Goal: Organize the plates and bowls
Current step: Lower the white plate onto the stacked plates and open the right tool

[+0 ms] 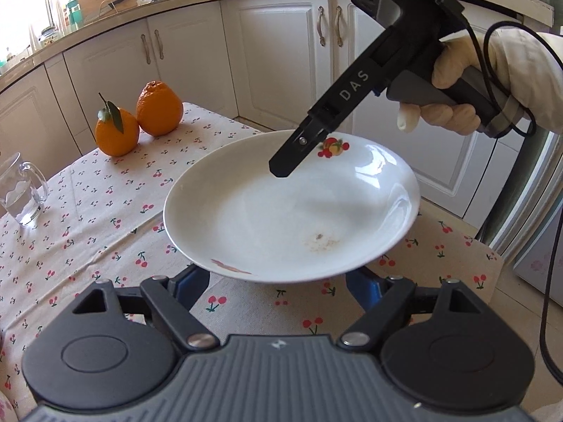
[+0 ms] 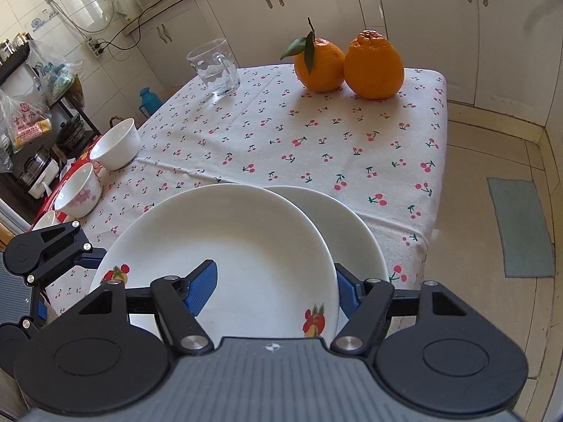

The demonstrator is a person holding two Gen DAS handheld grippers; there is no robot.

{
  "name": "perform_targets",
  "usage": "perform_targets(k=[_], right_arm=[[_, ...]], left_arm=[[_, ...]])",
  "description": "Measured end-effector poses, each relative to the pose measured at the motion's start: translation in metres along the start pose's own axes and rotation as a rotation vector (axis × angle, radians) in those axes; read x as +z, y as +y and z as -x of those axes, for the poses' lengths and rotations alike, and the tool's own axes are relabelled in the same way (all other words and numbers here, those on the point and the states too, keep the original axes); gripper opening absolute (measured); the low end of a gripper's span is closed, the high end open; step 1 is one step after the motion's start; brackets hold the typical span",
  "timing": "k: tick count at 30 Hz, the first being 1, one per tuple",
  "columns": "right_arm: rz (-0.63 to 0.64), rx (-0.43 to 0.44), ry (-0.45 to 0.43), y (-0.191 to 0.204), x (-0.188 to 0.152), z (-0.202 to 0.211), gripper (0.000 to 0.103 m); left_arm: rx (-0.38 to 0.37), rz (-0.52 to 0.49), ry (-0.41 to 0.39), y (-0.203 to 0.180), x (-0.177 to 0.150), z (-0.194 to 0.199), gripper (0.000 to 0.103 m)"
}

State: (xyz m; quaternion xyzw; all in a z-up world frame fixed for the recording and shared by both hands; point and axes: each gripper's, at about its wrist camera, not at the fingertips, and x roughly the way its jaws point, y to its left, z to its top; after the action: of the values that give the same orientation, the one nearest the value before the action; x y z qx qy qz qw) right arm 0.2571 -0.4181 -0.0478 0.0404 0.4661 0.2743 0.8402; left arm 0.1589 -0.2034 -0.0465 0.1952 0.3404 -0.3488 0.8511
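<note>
In the left wrist view, a white fruit-decal plate (image 1: 281, 218) is being seen at the near right of the cherry-print tablecloth (image 1: 88, 232), with its near rim lying over the fingers of the left gripper (image 1: 274, 283). Those fingers are being kept wide apart, but their tips are being hidden under the plate, so it cannot be told whether anything is being grasped. The right gripper (image 1: 281, 167) is being held by a gloved hand (image 1: 457, 81) and pointed down over the plate's far rim. Two oranges (image 1: 140, 119) are being shown touching each other at the far edge of the table, and a glass mug (image 1: 19, 193) is being shown at the left. In the right wrist view, the fruit-decal plate (image 2: 246, 239) is being straddled at its right rim by the right gripper (image 2: 276, 290). The left pad (image 2: 202, 288) is being held over the plate's well and the right pad (image 2: 346, 295) just outside the rim, so the jaws are being kept released and nothing is being clenched. A second plate (image 2: 352, 225) is being partly covered by the first, showing at its right. The left gripper (image 2: 88, 260) is being seen at the plate's left rim. Two white bowls (image 2: 116, 144) are being shown along the table's left edge, well apart from the plates. The glass mug (image 2: 216, 66) and the oranges (image 2: 352, 66) are being shown at the far end.
</note>
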Motion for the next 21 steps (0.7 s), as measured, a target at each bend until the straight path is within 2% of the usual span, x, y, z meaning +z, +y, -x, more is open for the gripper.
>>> perform_targets(k=[9,21], right_arm=[[-0.029,-0.035,0.004,-0.008,-0.009,0.007,0.075],[-0.038,-0.058,-0.005,-0.005,-0.017,0.02,0.075]], left_arm=[[-0.035,-0.006,-0.004,0.003,0.0,-0.007,0.085],[-0.031,-0.005,-0.014,0.003,0.0,-0.004,0.085]])
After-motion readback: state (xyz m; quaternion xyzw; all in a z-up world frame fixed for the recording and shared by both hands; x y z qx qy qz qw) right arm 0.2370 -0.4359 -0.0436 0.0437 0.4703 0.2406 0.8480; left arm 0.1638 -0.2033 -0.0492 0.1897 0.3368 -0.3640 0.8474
